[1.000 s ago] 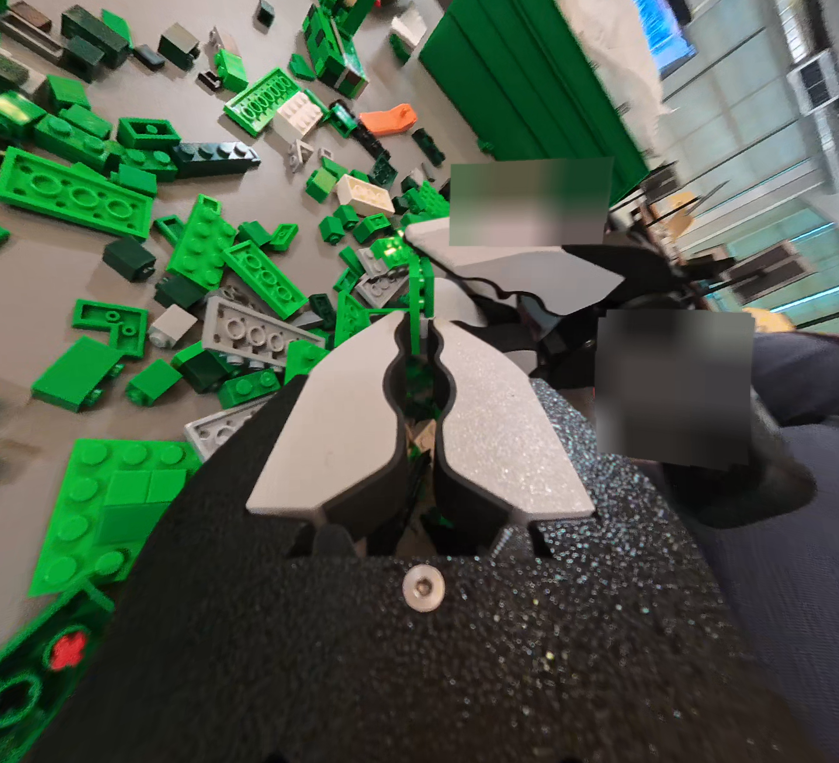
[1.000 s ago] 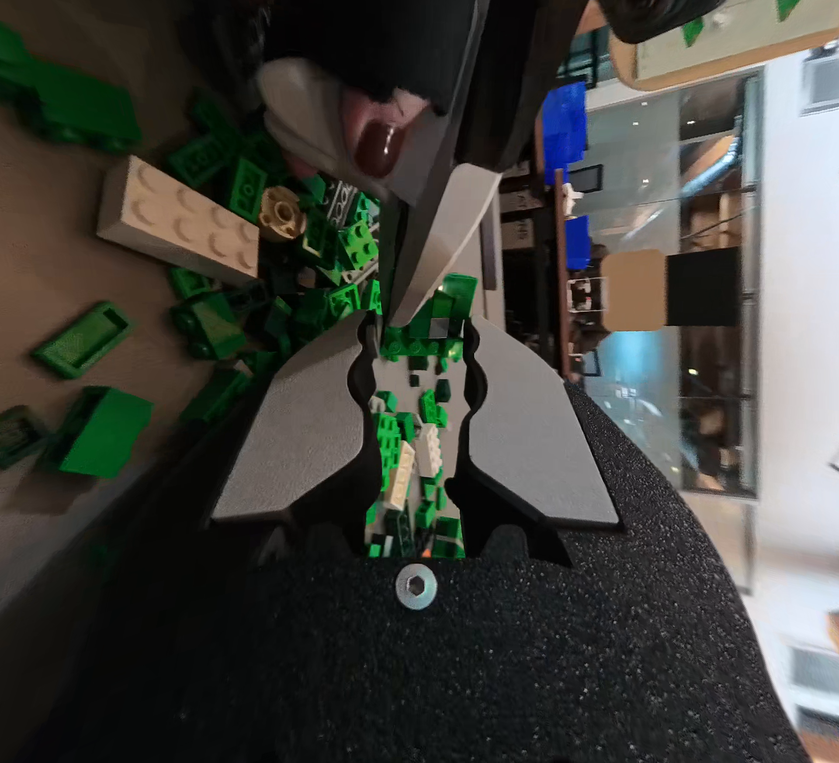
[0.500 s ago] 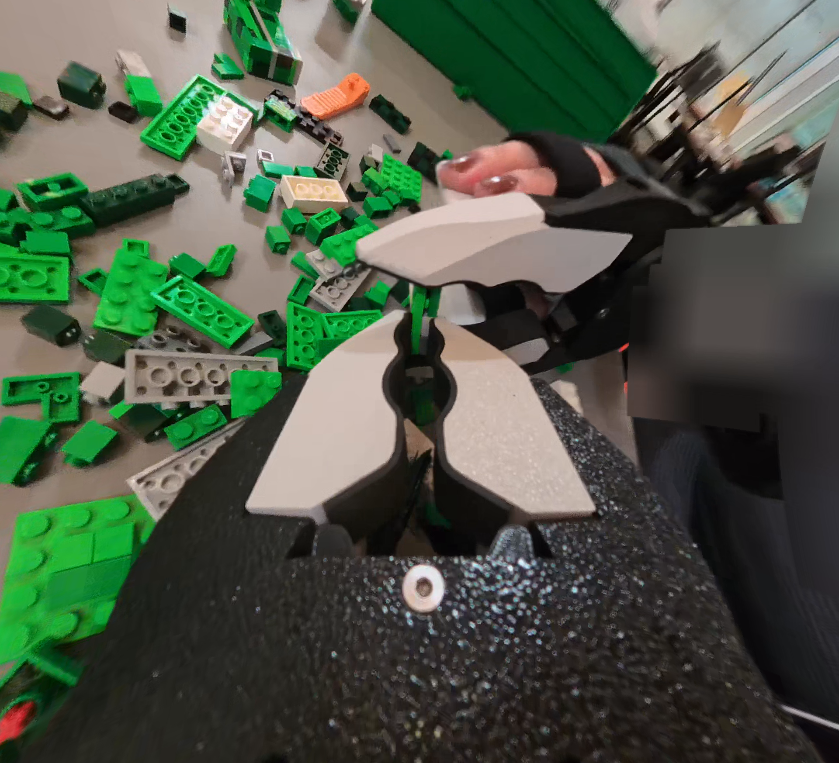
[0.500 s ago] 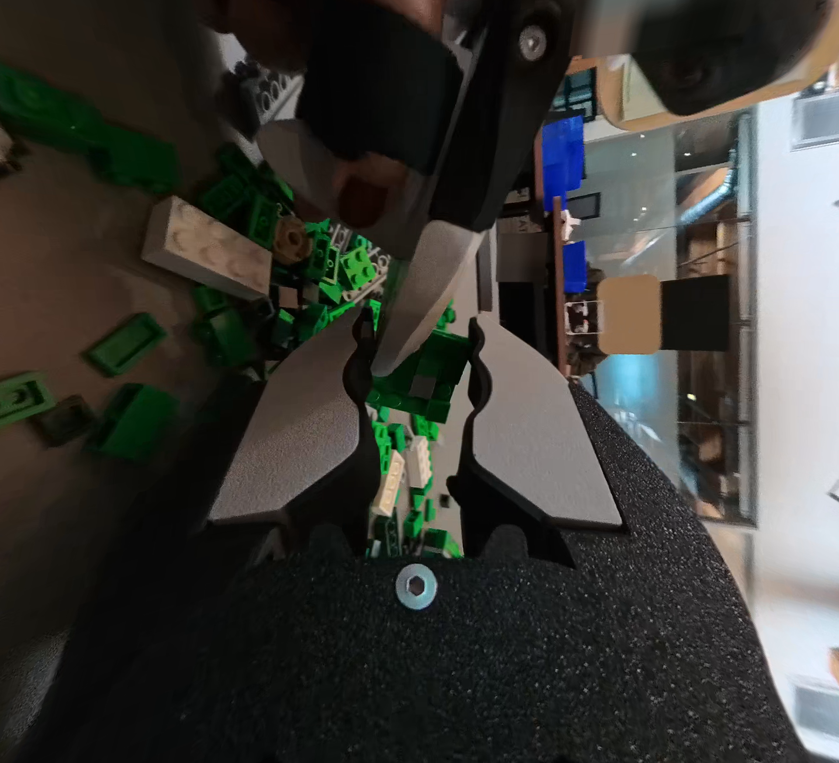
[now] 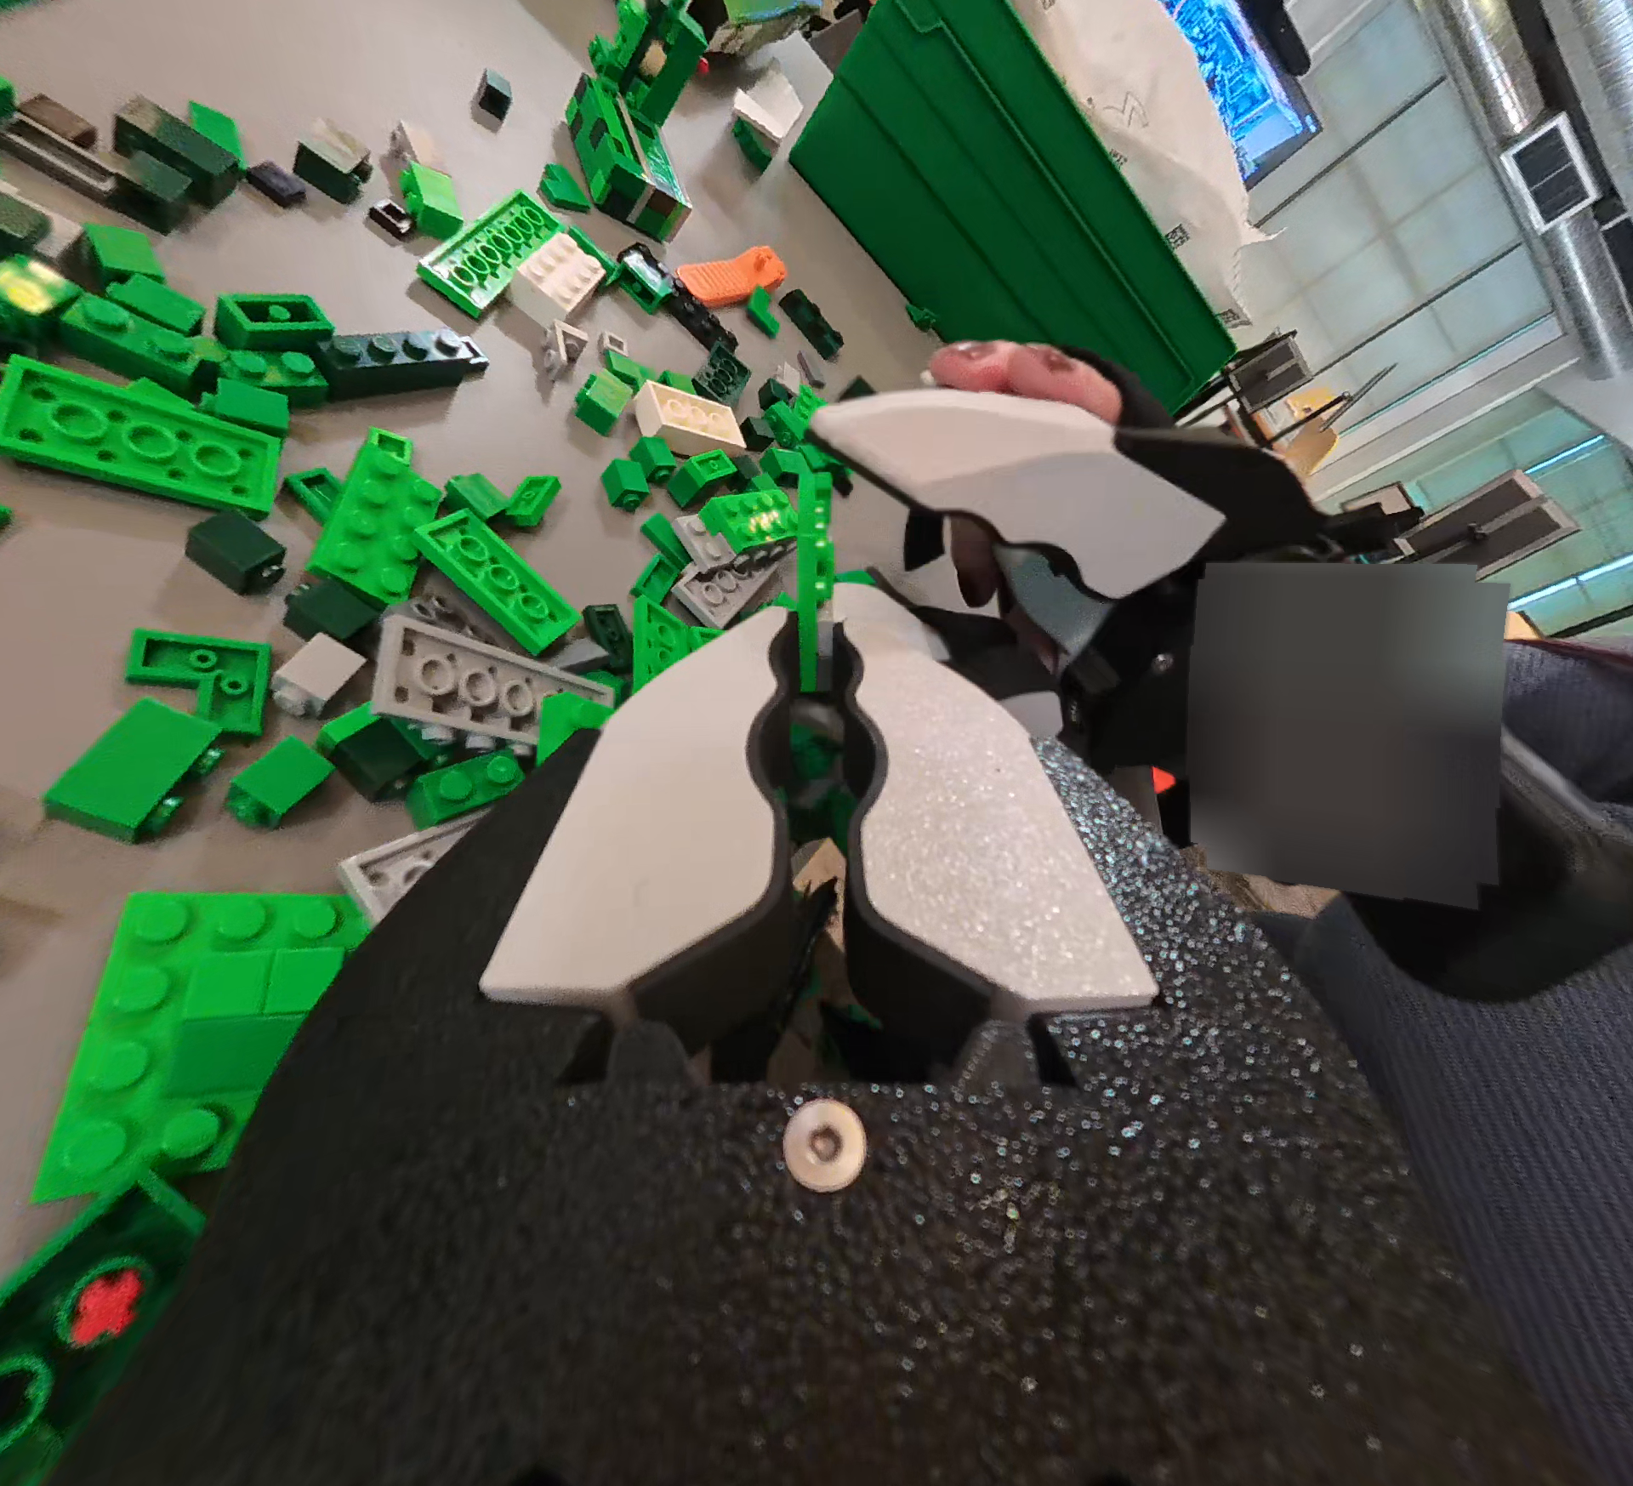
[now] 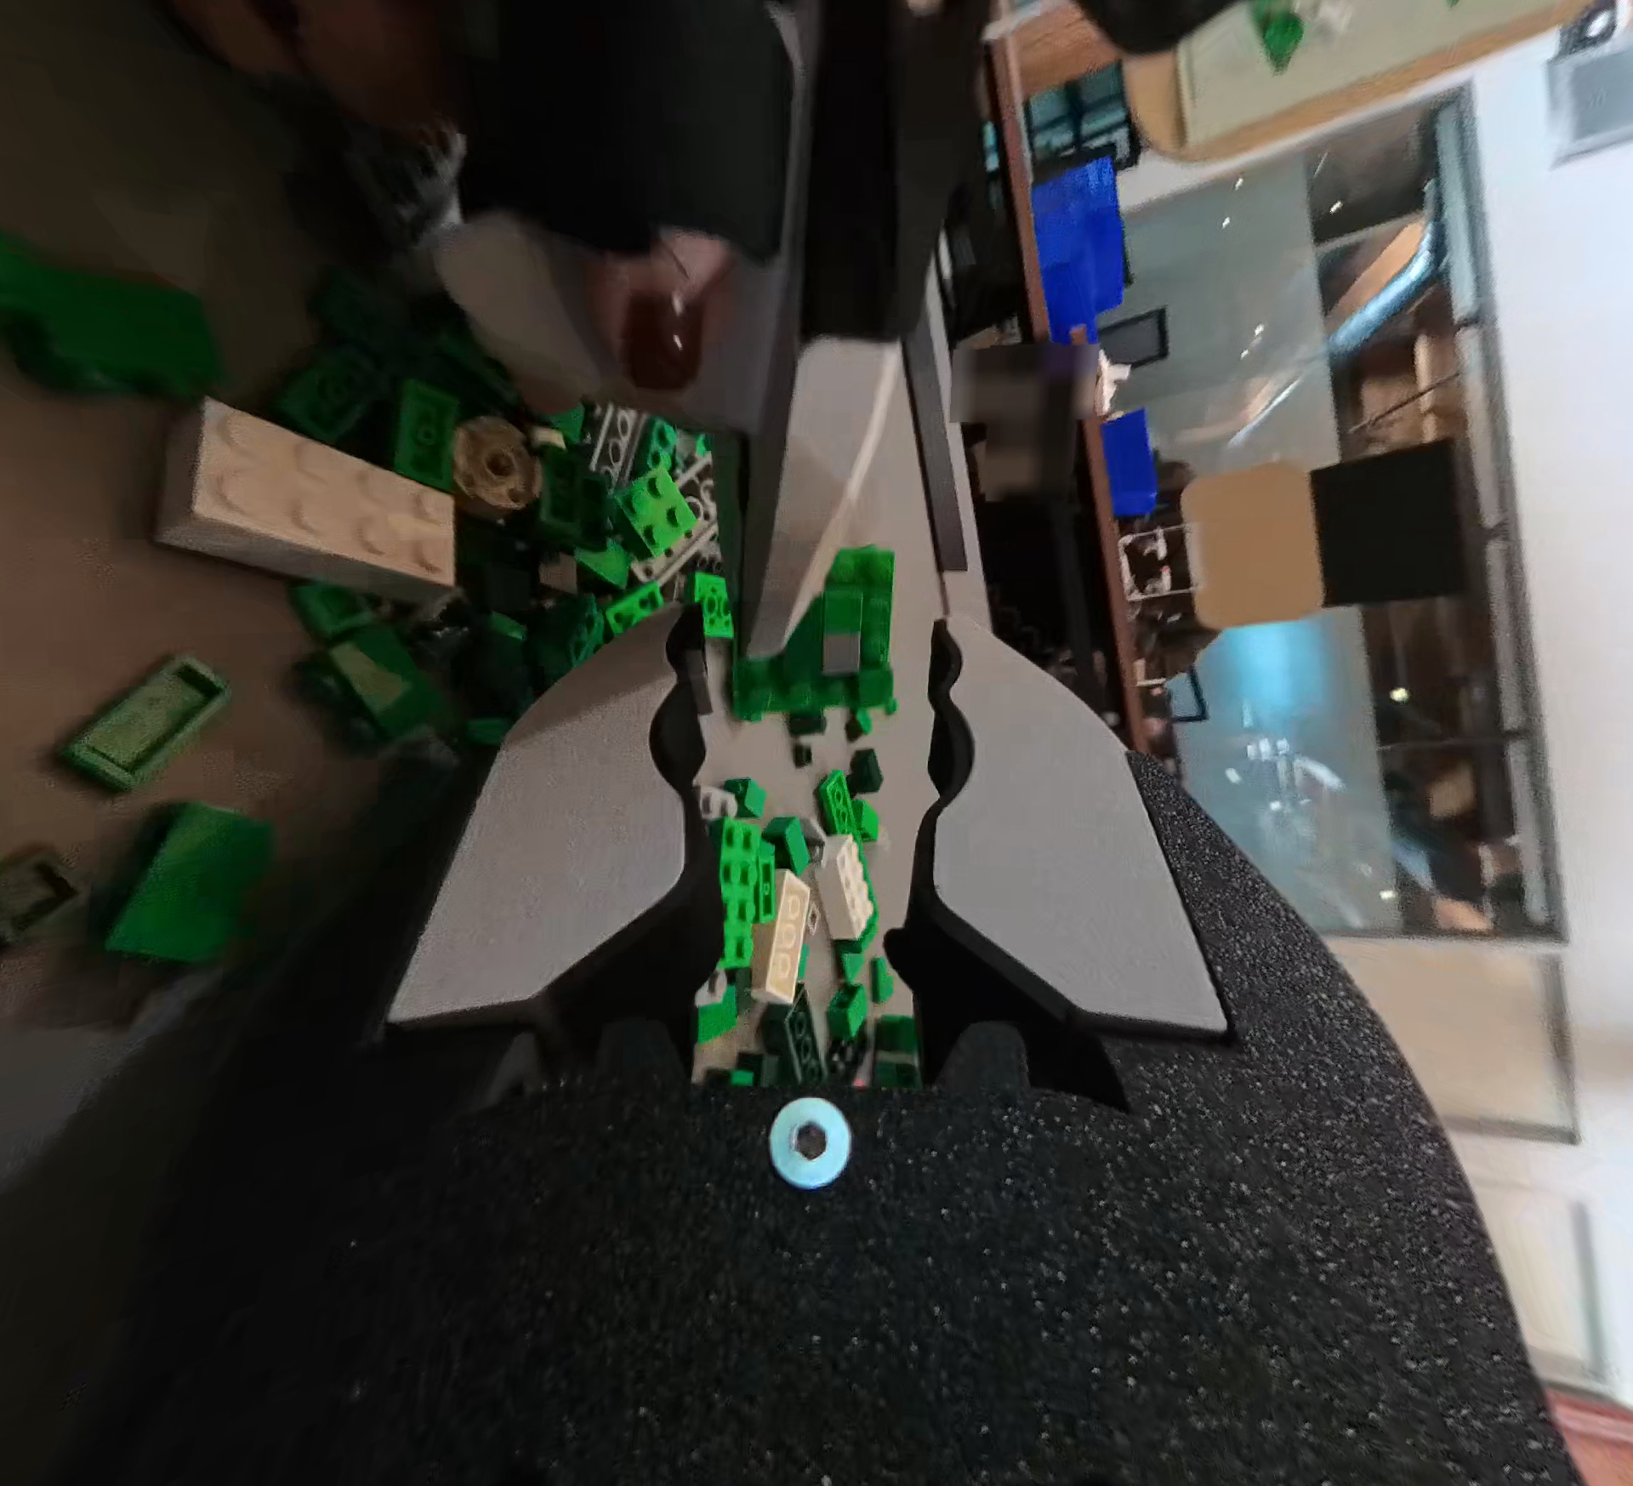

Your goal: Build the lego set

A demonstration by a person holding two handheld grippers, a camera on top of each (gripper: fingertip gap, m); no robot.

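We pinch the small green assembly [image 5: 815, 560] edge-on in our closed left gripper [image 5: 817, 648], raised above the loose bricks [image 5: 459, 560], so our empty, spread right gripper [image 6: 817, 648] can approach it.

**A grey table full of bricks**

The table [image 5: 265, 3] is flat and grey. Lots of loose bricks lie on it, mostly green, bunched at the left and middle of the left wrist view. A long green plate [image 5: 132, 436] lies bottom up at the left edge. A grey plate [image 5: 477, 684] lies near the middle. A white brick [image 5: 561, 277] and an orange piece [image 5: 729, 281] sit higher up. A big green bin [image 5: 998, 206] stands at the upper right. In the right wrist view a long white brick [image 6: 305, 507] lies at the left.
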